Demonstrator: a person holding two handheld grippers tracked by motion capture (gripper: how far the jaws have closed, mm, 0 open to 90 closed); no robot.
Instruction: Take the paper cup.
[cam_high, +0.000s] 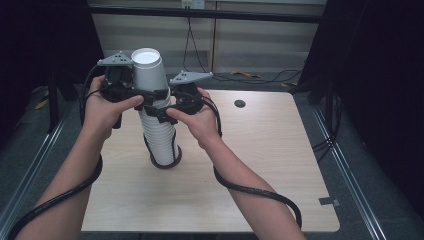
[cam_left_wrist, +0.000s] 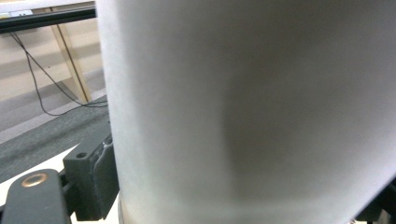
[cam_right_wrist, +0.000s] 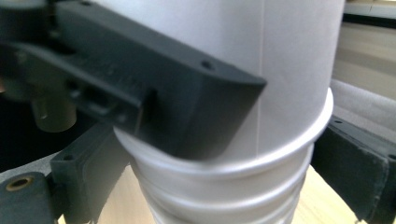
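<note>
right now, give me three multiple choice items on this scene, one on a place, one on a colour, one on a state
1. Where does the cup stack stand?
A. on the table
B. on the floor
C. on a shelf

2. What colour is the top cup?
A. red
B. white
C. blue

3. How does the top cup sit?
A. upside down on the stack
B. lying flat on the table
C. upright, mouth up, beside the stack

Answers:
1. A, the high view shows the stack's base on the wooden table.
2. B, the cup shows white in the high view and both gripper views.
3. A, its closed bottom faces up and its rolled rim sits over the rims below, with the left claw and right claw at its sides.
</note>
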